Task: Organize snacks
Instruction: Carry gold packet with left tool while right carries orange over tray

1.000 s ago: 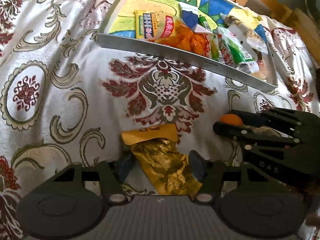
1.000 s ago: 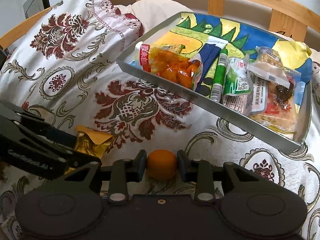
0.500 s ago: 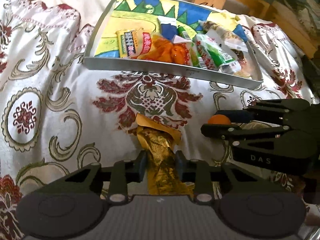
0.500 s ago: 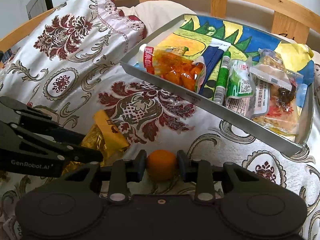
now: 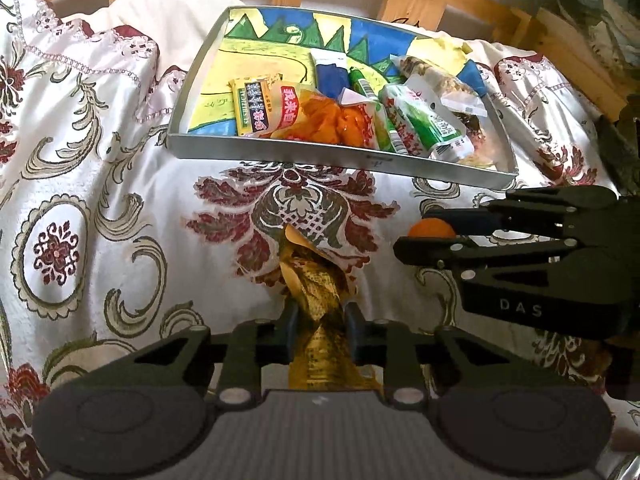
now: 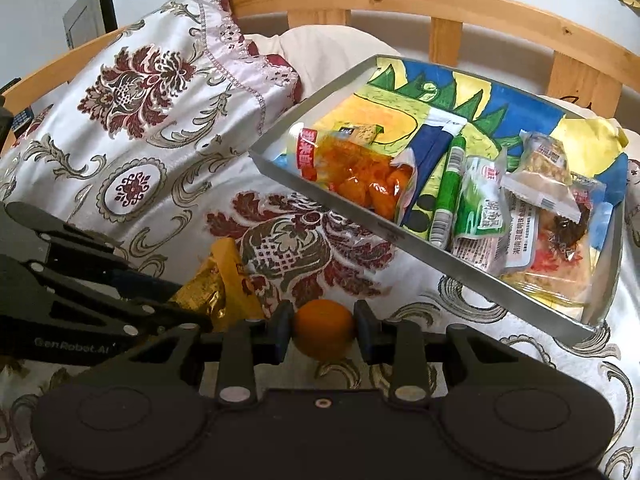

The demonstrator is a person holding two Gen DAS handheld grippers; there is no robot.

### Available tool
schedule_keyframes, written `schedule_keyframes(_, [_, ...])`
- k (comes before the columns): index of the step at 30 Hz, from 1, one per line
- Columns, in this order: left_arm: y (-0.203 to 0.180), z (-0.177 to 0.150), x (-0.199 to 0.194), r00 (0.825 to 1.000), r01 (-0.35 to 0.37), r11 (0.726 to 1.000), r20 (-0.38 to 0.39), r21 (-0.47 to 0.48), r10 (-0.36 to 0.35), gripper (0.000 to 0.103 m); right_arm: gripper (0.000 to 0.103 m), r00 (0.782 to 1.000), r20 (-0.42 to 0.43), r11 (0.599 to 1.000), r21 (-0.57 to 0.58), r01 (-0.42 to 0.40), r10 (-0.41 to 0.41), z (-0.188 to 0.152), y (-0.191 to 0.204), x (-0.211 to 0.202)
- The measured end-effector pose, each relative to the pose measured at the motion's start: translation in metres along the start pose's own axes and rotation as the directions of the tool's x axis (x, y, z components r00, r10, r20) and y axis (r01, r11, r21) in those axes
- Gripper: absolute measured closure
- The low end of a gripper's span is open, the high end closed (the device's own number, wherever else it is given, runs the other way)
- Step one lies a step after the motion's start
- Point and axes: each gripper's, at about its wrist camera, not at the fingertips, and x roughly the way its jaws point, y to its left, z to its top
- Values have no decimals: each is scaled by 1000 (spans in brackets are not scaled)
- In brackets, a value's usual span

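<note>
Left gripper [image 5: 318, 320] clamped on a crumpled gold snack packet [image 5: 320, 300] above the patterned bedspread [image 5: 120, 208]; right gripper [image 6: 323, 330] clamped on a small orange [image 6: 324, 334], both near the snack-filled tray [image 5: 320, 160]

- Gold packet [image 5: 320, 312]: lower end hidden behind the left gripper [image 5: 319, 330] body; in the right wrist view partly covered by that gripper's fingers.
- Orange [image 6: 324, 330]: underside hidden by the right gripper [image 6: 323, 330] body; in the left wrist view only a sliver shows between the fingers.
- Tray [image 6: 320, 196]: the bottom packets are buried under others and their print is too small to read.
- Bed rail [image 6: 400, 4]: cut off at both edges.
</note>
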Motion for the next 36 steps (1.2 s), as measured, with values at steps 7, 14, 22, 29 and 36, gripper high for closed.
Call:
schedule_keyframes(7, [1,0,-4,1000,-9,1000,16,-4,9,79,68,1000,-13,1000,-2,3,-3,-3,1,0])
schedule_keyframes(14, [3,1,-6,1000,-15,1000,23,-9,15,79,68,1000,-11,1000,0,6,-6,-2,2,-2])
schedule_keyframes(22, [2,3,-10,999,-18,1000,38,-14,19,79,68,1000,-7,1000,-12,0,0,-1,5,-5])
schedule_keyframes(29, [4,7,-14,998,-20,1000,63,-21,21,79,68,1000,7,1000,-14,-3,3,2,6,-8])
schedule_keyframes(36, [13,30,-29,987,-27,998,159,-56,35,79,68,997,81,1000,-11,5,-4,20,1,-17])
